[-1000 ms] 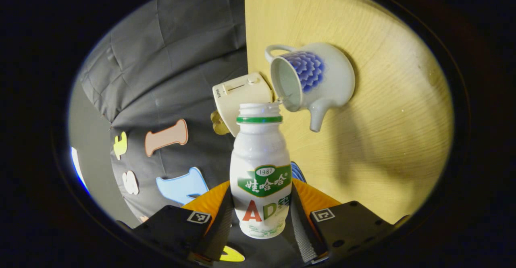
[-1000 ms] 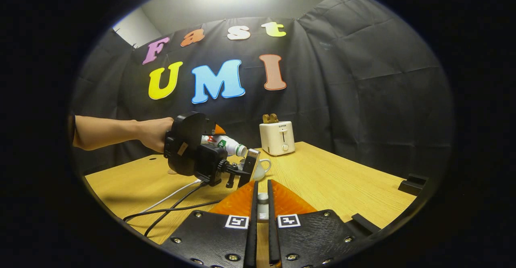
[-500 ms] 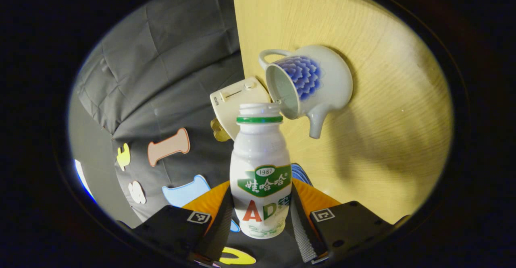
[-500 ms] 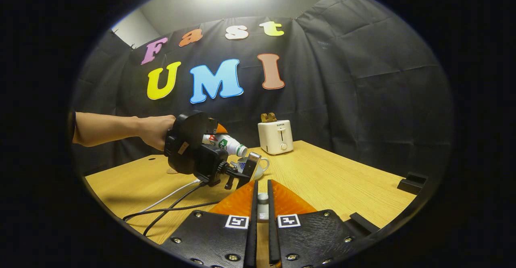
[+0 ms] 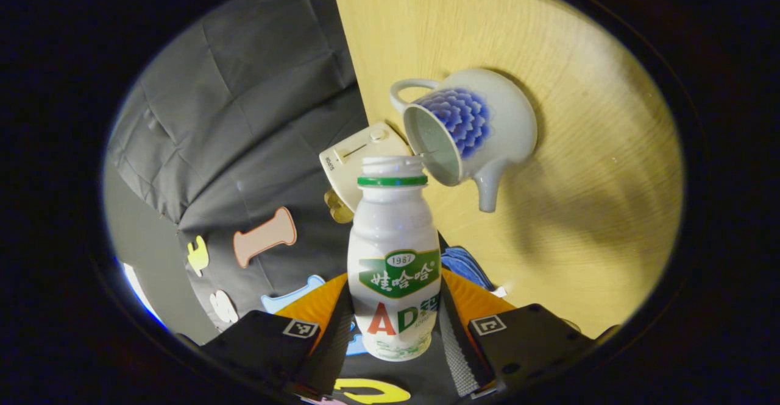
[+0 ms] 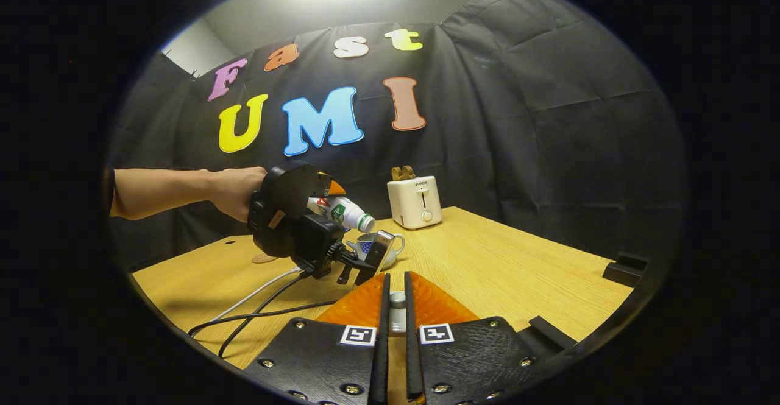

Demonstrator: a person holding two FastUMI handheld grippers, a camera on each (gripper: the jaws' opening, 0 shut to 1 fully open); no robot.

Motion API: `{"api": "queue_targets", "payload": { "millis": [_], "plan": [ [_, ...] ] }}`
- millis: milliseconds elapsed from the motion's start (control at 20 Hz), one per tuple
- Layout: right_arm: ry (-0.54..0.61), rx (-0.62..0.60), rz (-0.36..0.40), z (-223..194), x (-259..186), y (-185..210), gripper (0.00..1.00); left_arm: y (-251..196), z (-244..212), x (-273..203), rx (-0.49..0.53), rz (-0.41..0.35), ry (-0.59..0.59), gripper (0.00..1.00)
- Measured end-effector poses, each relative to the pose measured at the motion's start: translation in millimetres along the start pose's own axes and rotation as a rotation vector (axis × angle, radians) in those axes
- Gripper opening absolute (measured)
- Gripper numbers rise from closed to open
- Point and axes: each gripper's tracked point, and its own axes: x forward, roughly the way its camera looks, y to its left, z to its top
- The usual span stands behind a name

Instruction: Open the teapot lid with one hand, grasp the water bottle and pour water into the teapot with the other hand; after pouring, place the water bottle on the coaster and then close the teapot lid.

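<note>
Gripped low on its body in the left gripper view, the white plastic water bottle with a green neck ring (image 5: 393, 259) is pinched between both fingers of the left gripper (image 5: 395, 332), the jaws closed onto its sides. Its open mouth is aimed at the rim of the white ceramic teapot with a blue flower pattern (image 5: 469, 128), whose lidless opening is seen just past the bottle's neck. The pale wooden table (image 5: 579, 167) is seen turned on its side, and against a second ago the teapot is sat slightly lower and further right in the picture, with the table edge swung further over. A cream toaster (image 5: 356, 158) is glimpsed behind the bottle's mouth. A blue patterned patch is seen just right of the bottle; what it is cannot be told.

Over in the right gripper view, the bottle (image 6: 341, 212) is seen tipped mouth-down over the teapot (image 6: 375, 248), carried by the left gripper (image 6: 332, 210) in a person's hand (image 6: 234, 192); the tilt is steeper than half a second ago. The right gripper (image 6: 393, 320) is held nearly shut on the small white knob of the teapot lid (image 6: 397, 310), nipped between its two fingers above the table. The toaster (image 6: 414, 201) is stood at the back.
</note>
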Motion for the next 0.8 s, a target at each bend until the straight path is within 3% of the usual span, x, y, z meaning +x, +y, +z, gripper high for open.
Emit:
{"api": "queue_targets", "payload": {
  "millis": [100, 150, 200, 550, 600, 650, 800],
  "plan": [
    [-0.005, -0.002, -0.001, 1.9, -1.4, 0.2, 0.12, 1.4, -2.7, 1.7, 0.008, -0.003, 0.003, 0.81],
    [-0.007, -0.004, 0.000, 2.6, -2.0, 0.7, 0.12, 2.5, -1.9, 1.1, 0.011, -0.004, -0.001, 0.76],
    [-0.008, -0.005, 0.001, 3.0, -2.7, 0.6, 0.12, 5.3, -0.1, -0.5, 0.011, -0.004, -0.005, 0.81],
    [-0.002, -0.002, -0.004, 1.3, -3.2, -2.2, 0.12, 12.1, 3.4, 3.3, 0.041, -0.002, -0.024, 0.81],
    [-0.001, -0.001, -0.004, 1.5, -3.1, -2.2, 0.12, 12.3, 3.6, 2.1, 0.041, 0.000, -0.027, 0.76],
    [0.000, -0.001, -0.003, 1.2, -2.5, -1.7, 0.12, 11.9, 4.6, 1.2, 0.037, 0.002, -0.029, 0.81],
    [0.007, -0.002, -0.003, -1.1, -1.9, -1.5, 0.12, 8.9, 7.0, 0.4, 0.003, -0.008, -0.040, 0.81]
  ]
}}
